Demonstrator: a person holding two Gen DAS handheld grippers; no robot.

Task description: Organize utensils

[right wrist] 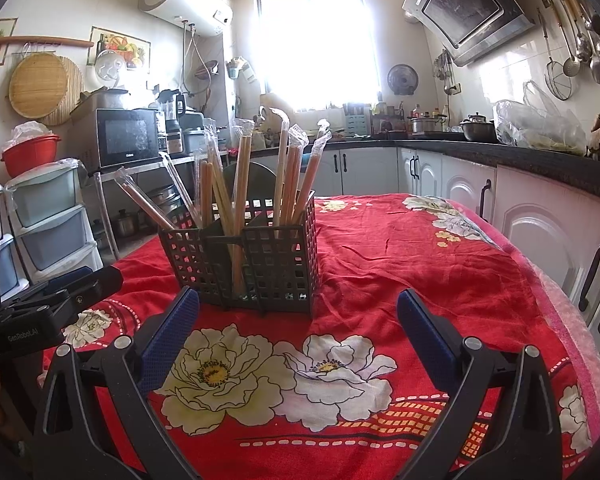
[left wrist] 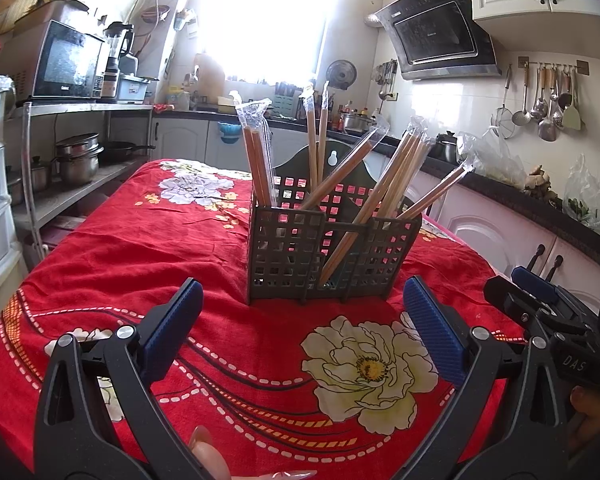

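Note:
A dark grey lattice utensil holder (left wrist: 300,256) (right wrist: 276,264) stands upright on the red flowered tablecloth (left wrist: 140,264) (right wrist: 420,264). Several pairs of wooden chopsticks in clear plastic sleeves (left wrist: 260,160) (right wrist: 242,168) stick up out of its compartments, leaning different ways. My left gripper (left wrist: 302,292) is open just in front of the holder, with nothing between its blue pads. My right gripper (right wrist: 298,300) is open too, near the holder's front right corner, holding nothing. Each gripper shows at the edge of the other's view.
A dark kitchen counter (right wrist: 540,156) with white cabinets runs along the right and back. A metal shelf carries a microwave (left wrist: 68,60) and pots (left wrist: 78,158) on the left, beside plastic drawers (right wrist: 46,216). Ladles hang on the right wall (left wrist: 544,100).

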